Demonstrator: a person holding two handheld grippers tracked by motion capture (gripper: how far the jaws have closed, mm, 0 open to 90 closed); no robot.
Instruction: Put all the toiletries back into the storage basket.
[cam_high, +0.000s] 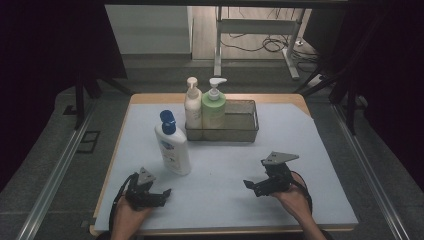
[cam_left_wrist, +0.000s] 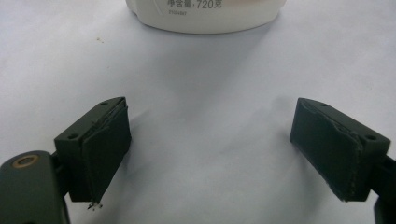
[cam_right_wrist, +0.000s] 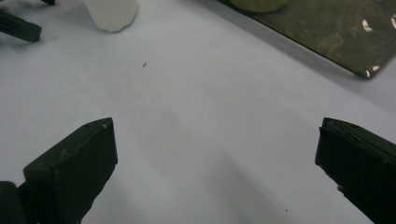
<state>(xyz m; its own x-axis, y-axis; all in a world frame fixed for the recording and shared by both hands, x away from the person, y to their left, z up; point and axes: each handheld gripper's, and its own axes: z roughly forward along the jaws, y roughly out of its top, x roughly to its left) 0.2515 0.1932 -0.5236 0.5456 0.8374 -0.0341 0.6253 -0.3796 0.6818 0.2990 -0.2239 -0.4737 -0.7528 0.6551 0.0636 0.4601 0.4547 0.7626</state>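
In the left gripper view the white bottle (cam_left_wrist: 205, 14) is cut off by the top edge, only its base showing, its small label print too blurred to read.

A metal mesh basket (cam_high: 240, 131) sits at the worktop's (cam_high: 300, 165) far middle; inside its left end, a cream pump bottle (cam_high: 192, 102) stands beside a green one (cam_high: 214, 105).

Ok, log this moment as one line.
left tool: open, empty, facing white bottle with blue cap | right tool: open, empty | two pump bottles in mesh basket
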